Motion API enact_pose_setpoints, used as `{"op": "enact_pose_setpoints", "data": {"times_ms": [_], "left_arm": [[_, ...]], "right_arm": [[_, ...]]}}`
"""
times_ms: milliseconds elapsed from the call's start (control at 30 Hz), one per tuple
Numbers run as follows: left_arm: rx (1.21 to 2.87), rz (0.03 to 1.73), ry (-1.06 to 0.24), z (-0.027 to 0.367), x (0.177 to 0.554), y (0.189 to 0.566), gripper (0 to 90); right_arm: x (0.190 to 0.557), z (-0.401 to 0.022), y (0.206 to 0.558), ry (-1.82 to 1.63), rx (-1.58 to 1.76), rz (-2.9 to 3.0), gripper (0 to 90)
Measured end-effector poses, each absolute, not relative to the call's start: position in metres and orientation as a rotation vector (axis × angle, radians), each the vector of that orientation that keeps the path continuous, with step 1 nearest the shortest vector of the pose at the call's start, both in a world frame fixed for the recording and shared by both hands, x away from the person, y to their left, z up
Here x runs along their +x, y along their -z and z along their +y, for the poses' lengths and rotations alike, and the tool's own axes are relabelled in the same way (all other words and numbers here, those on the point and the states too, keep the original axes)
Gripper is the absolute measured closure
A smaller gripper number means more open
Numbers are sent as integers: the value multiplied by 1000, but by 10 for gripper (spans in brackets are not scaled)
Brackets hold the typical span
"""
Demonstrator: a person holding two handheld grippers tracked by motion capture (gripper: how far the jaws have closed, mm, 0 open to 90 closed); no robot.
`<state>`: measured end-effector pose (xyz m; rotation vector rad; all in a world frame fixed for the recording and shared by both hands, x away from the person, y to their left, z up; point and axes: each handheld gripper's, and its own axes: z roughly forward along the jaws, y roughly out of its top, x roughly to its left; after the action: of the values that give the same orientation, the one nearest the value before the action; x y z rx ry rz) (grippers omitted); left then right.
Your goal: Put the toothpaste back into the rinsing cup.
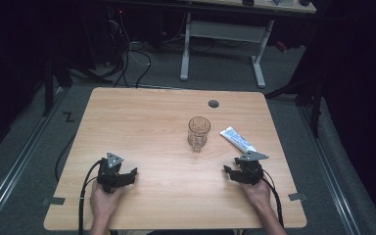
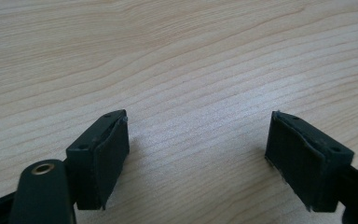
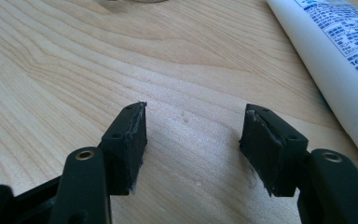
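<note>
A clear glass tumbler stands upright near the middle of the wooden table. To its right lies a white tube with blue print, seen again as a white tube at the upper right of the right gripper view. My left gripper rests near the table's front left, its jaws open over bare wood. My right gripper rests at the front right, just short of the tube, jaws open with nothing between them.
A round grey cable hole sits near the table's far edge. Cables trail from both grippers off the front edge. Beyond the table stand a white desk frame and loose cables on the floor.
</note>
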<state>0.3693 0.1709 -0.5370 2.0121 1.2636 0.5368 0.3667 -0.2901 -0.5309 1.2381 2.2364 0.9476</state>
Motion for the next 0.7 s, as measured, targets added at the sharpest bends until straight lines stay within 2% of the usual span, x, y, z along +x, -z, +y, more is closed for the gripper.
{"op": "enact_pose_setpoints", "data": {"times_ms": [700], "left_arm": [[2011,1264,-536,171,369,537,215]], "right_arm": [[366,-289,531,-945,1271,2218,402]]}}
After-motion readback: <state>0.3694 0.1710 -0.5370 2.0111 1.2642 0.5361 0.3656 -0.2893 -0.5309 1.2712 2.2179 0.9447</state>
